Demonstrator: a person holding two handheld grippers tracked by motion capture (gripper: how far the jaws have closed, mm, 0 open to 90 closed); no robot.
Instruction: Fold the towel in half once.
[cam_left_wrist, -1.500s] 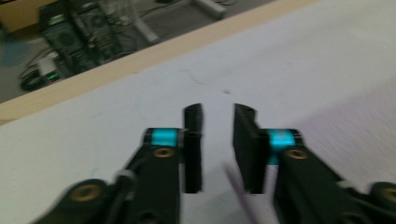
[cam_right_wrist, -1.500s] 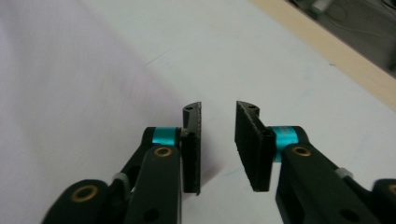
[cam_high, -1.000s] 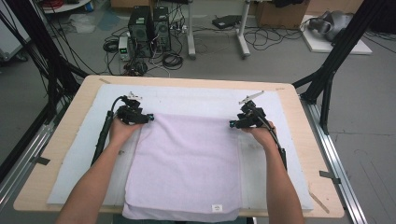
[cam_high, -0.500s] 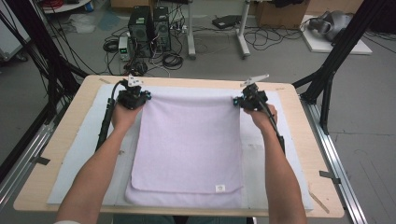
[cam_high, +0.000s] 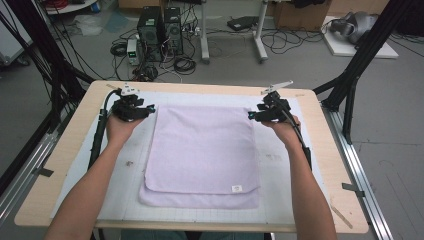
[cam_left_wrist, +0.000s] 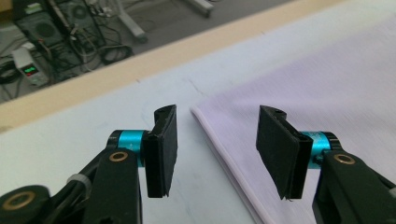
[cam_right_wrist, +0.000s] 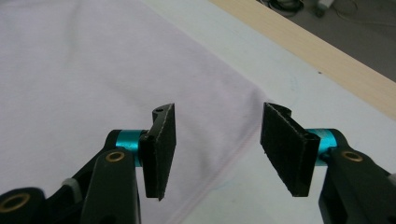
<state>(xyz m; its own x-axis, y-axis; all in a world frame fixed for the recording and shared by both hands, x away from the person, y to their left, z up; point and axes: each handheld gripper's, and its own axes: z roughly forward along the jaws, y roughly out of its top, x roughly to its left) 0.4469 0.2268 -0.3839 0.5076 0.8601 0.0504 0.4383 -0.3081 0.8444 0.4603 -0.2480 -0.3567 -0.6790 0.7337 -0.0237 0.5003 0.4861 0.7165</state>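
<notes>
While each tool (cam_left_wrist: 217, 151) (cam_right_wrist: 217, 151) gapes wide and empty, the lilac towel (cam_high: 205, 150) lies folded, flat, edges slightly offset.

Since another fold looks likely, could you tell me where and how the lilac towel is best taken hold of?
Probably at the two far corners of the lilac towel. It lies flat, folded once, so only its edges offer a lip. Each corner sits just below an open gripper: left gripper, right gripper. Come down from above at the far edge, one of the fingers outside the hem, the other on the cloth.

Pale lilac towel (cam_high: 205, 150), white label, on white mat (cam_high: 125, 165); black claws, teal collars.
</notes>
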